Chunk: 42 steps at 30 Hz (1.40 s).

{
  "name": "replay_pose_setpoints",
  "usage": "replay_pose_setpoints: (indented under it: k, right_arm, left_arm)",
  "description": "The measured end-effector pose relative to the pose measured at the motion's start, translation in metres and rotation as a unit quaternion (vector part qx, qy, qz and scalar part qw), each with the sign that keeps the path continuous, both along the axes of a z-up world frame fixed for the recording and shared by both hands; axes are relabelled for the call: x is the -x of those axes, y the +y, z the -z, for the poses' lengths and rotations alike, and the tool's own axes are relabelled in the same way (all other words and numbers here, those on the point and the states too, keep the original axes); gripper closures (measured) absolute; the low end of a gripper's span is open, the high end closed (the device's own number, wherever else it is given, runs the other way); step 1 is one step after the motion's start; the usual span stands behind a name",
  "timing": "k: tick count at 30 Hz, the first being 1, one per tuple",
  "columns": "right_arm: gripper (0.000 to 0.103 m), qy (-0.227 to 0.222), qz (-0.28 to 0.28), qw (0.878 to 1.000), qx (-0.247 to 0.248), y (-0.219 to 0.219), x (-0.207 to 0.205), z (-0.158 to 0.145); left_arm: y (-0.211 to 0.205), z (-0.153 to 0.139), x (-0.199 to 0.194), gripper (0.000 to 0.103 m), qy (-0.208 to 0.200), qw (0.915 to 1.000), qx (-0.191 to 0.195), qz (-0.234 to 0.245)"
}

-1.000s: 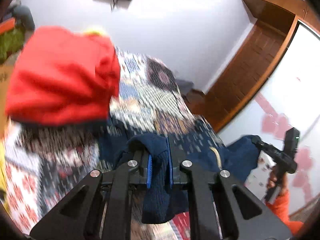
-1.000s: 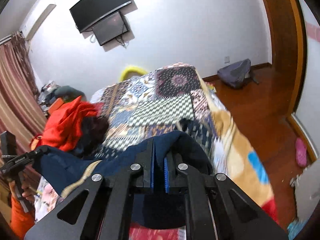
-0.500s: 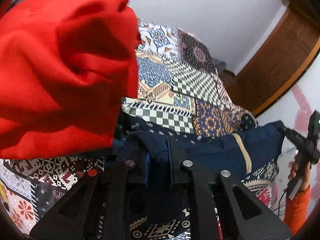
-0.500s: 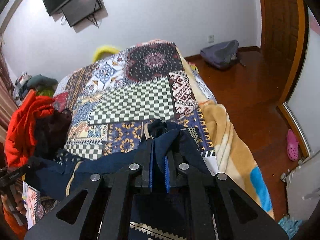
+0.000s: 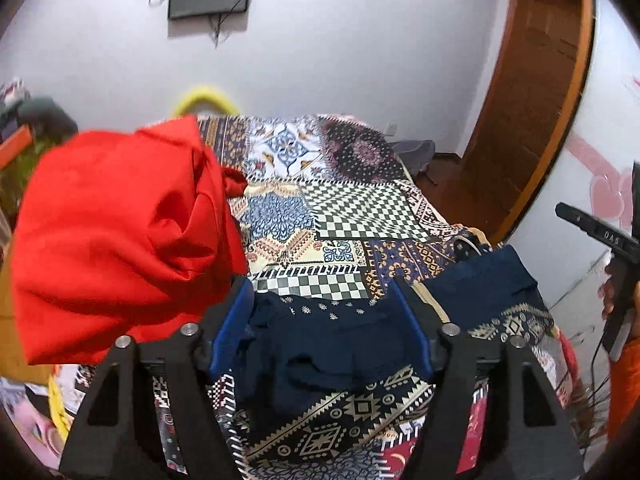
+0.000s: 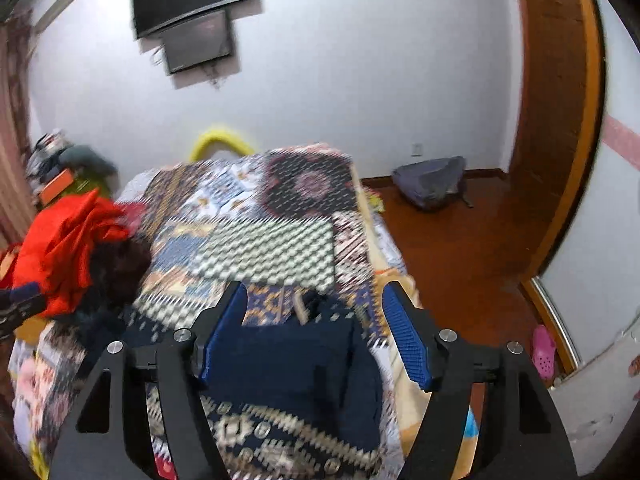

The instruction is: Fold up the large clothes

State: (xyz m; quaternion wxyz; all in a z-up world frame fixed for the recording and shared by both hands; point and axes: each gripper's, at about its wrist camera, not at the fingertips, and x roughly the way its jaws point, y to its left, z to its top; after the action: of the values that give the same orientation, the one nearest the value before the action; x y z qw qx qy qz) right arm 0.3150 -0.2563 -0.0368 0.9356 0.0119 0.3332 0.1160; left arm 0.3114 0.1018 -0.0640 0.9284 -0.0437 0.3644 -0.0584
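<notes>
A navy blue garment [image 5: 328,344] lies on the patterned bedspread [image 5: 344,208] at the near end of the bed. It also shows in the right wrist view [image 6: 292,364]. My left gripper [image 5: 320,292] is open, its blue pads apart above the garment's left part. My right gripper [image 6: 314,294] is open above the garment's right part, and also appears at the right edge of the left wrist view [image 5: 596,236]. Neither gripper holds anything.
A pile of red clothes [image 5: 120,216] sits on the bed's left side, close to my left gripper, seen also from the right wrist [image 6: 64,244]. A grey bag [image 6: 432,180] lies on the wooden floor right of the bed. Screens [image 6: 192,20] hang on the far wall.
Both grippers were shut on the navy garment and holding it up. They lowered it to the bed, opened and let go; it now lies on the bedspread.
</notes>
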Motion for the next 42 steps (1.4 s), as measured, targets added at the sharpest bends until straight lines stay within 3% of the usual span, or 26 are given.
replay_pose_setpoints:
  k: [4, 11, 14, 18, 22, 26, 30, 33, 38, 42]
  right_arm:
    - [0.036, 0.028, -0.046, 0.998, 0.036, 0.019, 0.013, 0.021]
    - [0.037, 0.107, -0.114, 0.985, 0.074, 0.046, 0.020, 0.078]
    - [0.037, 0.138, -0.125, 0.979, 0.086, 0.055, 0.010, 0.098]
    - [0.036, 0.177, -0.132, 0.972, 0.080, 0.065, -0.020, 0.113]
    - [0.037, 0.202, -0.119, 0.968, 0.086, 0.077, -0.066, 0.119]
    - [0.037, 0.157, -0.053, 0.984, 0.064, 0.075, -0.097, 0.095]
    - [0.036, 0.110, -0.017, 0.994, -0.023, 0.058, -0.099, 0.059]
    - [0.036, 0.093, -0.031, 0.995, -0.033, 0.058, -0.085, 0.047]
    - [0.033, 0.120, -0.072, 0.990, -0.015, 0.069, -0.065, 0.063]
    - [0.032, 0.161, -0.092, 0.982, 0.034, 0.076, -0.050, 0.098]
  left_arm:
    - [-0.004, 0.017, 0.014, 0.030, 0.019, 0.9995, -0.018, 0.015]
    - [-0.003, 0.096, 0.021, 0.030, 0.133, 0.9899, -0.028, 0.040]
    - [-0.004, 0.124, 0.015, 0.030, 0.171, 0.9834, -0.038, 0.046]
    - [-0.011, 0.143, -0.008, 0.030, 0.185, 0.9802, -0.038, 0.061]
    - [-0.025, 0.148, -0.041, 0.030, 0.188, 0.9786, -0.032, 0.076]
    - [-0.038, 0.140, -0.086, 0.030, 0.173, 0.9821, -0.055, 0.050]
    - [-0.023, 0.110, -0.113, 0.030, 0.129, 0.9915, 0.007, -0.011]
    - [-0.011, 0.091, -0.117, 0.030, 0.106, 0.9923, 0.051, -0.039]
    - [-0.010, 0.090, -0.104, 0.030, 0.110, 0.9924, 0.045, -0.033]
    - [-0.018, 0.114, -0.085, 0.030, 0.147, 0.9888, 0.027, -0.004]
